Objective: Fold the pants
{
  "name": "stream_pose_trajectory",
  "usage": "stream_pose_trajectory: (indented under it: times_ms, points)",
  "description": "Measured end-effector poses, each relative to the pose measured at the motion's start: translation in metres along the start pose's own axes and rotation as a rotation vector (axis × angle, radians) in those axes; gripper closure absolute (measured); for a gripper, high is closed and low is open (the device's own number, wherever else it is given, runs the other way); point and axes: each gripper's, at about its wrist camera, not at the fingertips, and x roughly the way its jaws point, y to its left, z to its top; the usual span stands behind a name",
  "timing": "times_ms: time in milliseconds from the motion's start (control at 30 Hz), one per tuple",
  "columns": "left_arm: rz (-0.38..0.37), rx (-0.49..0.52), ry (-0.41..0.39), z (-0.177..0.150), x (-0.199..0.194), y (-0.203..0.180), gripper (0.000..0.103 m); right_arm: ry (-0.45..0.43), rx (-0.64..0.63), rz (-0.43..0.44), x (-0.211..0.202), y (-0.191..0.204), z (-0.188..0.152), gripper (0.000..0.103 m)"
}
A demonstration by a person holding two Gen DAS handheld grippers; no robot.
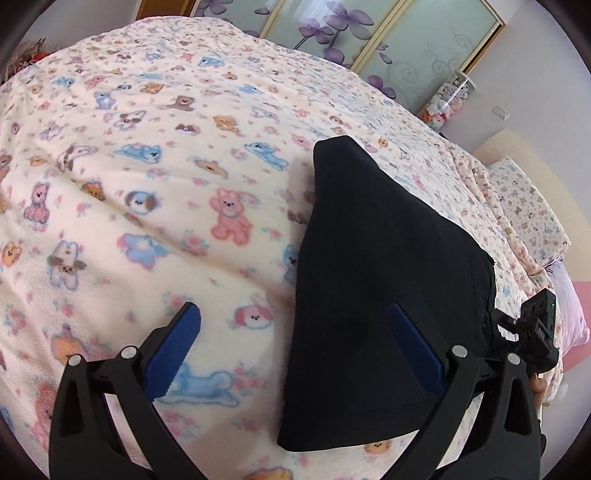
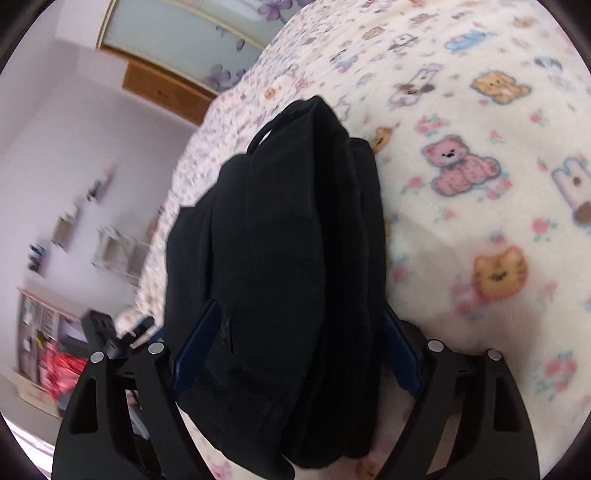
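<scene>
Bedroom, on the bed: my left gripper (image 1: 295, 332) hangs w/ jaws spread wide over the cartoon-animal fleece blanket (image 1: 147, 166), nothing pinched. Its left blue pad (image 1: 173, 350) sits over bare blanket; its right pad (image 1: 417, 350) is over the black pants (image 1: 369, 295), not pressing them that I can see. The pants lie as a folded dark bundle on the blanket, toward the bed's right side in the left wrist view, narrowing to a corner farther up the bed.

Right wrist view: my right gripper (image 2: 295, 343) straddles the same pants (image 2: 280, 258), jaws wide apart, thick stacked folds filling the gap between the blue pads (image 2: 195, 350). The pad faces run right along the cloth; can't tell for sure if they touch it, but no squeeze shows and the bundle rests on the blanket (image 2: 480, 184). Frame is blurred. My other gripper (image 2: 110, 332) shows at lower left.

Bkgd: sliding wardrobe doors w/ purple flower print (image 1: 351, 33), a pillow (image 1: 528, 210) in matching print at the bed's far right.
</scene>
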Motion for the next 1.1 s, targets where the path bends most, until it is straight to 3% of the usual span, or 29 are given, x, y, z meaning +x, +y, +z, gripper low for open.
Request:
stream_pose_trajectory:
  times_ms: [33, 67, 133, 233, 400, 533, 700, 867, 967, 1100]
  points:
    - [-0.001, -0.001, 0.002, 0.001, 0.001, 0.000, 0.002, -0.007, 0.011, 0.014, -0.001, -0.001, 0.000, 0.027]
    - [-0.003, -0.003, 0.004, 0.001, 0.002, -0.001, 0.002, -0.018, 0.023, 0.033, -0.003, -0.003, 0.000, 0.044]
    - [-0.008, -0.002, 0.001, 0.002, 0.002, -0.002, 0.002, -0.031, 0.048, 0.075, -0.005, -0.006, -0.002, 0.058]
    - [-0.026, -0.003, -0.007, 0.004, 0.001, -0.002, 0.002, -0.048, 0.004, 0.115, -0.008, 0.002, -0.003, 0.065]
    - [-0.074, -0.009, -0.017, 0.015, 0.002, -0.004, 0.002, -0.090, -0.133, 0.135, -0.016, 0.041, -0.009, 0.067]
    - [-0.143, -0.028, 0.011, 0.031, 0.008, -0.005, 0.002, -0.092, -0.136, 0.099, -0.012, 0.043, -0.008, 0.068]
    - [-0.237, -0.063, 0.129, 0.049, 0.028, -0.009, 0.002, -0.085, -0.113, 0.106, -0.011, 0.036, -0.007, 0.068]
    - [-0.179, -0.007, 0.256, 0.058, 0.056, -0.018, 0.002, -0.083, -0.099, 0.104, -0.012, 0.032, -0.007, 0.068]
    - [-0.214, -0.043, 0.338, 0.059, 0.072, -0.015, 0.002, -0.080, -0.089, 0.104, -0.016, 0.025, -0.008, 0.068]
    - [-0.392, -0.119, 0.298, 0.060, 0.069, -0.011, 0.005, -0.081, -0.082, 0.104, -0.017, 0.023, -0.011, 0.068]
